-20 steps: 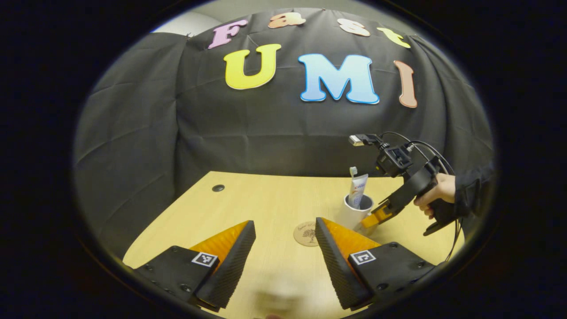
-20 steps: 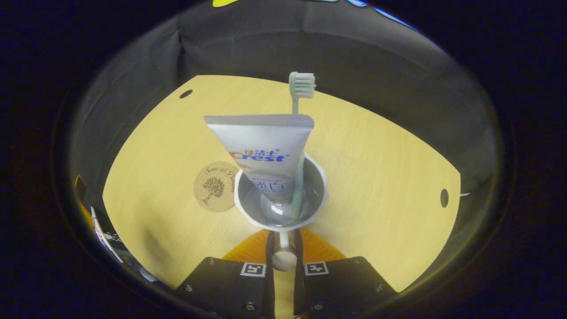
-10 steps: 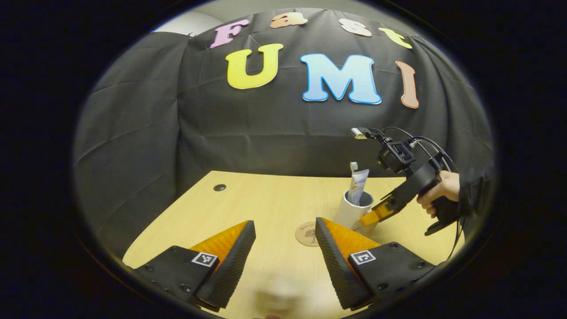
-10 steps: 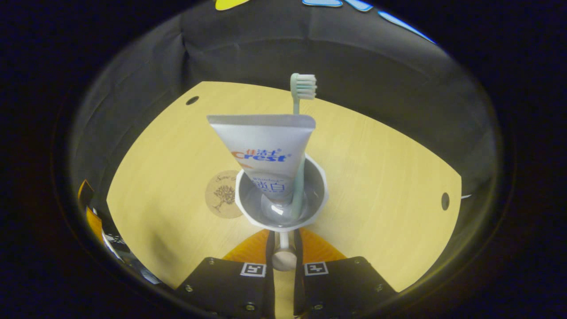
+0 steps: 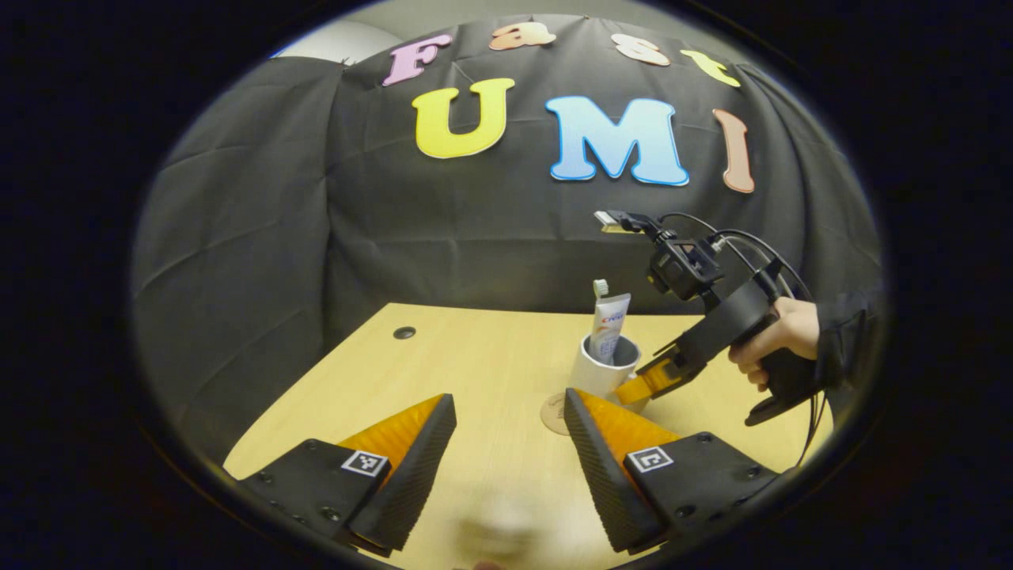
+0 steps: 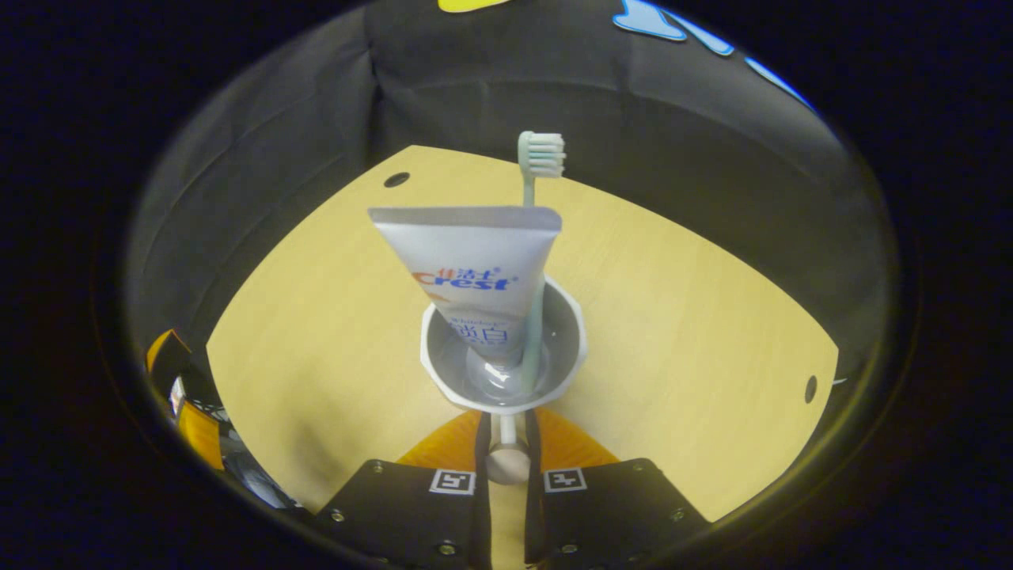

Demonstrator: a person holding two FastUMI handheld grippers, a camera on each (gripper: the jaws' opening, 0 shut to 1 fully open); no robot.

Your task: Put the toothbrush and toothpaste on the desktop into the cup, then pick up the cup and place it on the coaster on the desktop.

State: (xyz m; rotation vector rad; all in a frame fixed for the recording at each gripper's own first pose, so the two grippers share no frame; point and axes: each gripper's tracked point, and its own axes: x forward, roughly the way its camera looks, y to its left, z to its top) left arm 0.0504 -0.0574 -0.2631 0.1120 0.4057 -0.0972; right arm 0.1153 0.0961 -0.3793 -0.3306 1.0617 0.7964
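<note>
Your right gripper (image 6: 506, 443) has its fingers pinched on the cup (image 5: 603, 370) handle, toothbrush (image 6: 536, 237) and toothpaste (image 6: 473, 273) inside, raised over the coaster (image 5: 554, 413) on the counter (image 5: 475, 356), left gripper (image 5: 506, 443) fingers wide and idle, and lowering off-center could tip it.

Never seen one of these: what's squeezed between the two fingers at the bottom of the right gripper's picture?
The cup's handle. In the right gripper view, the right gripper pinches it, carrying the cup.
</note>
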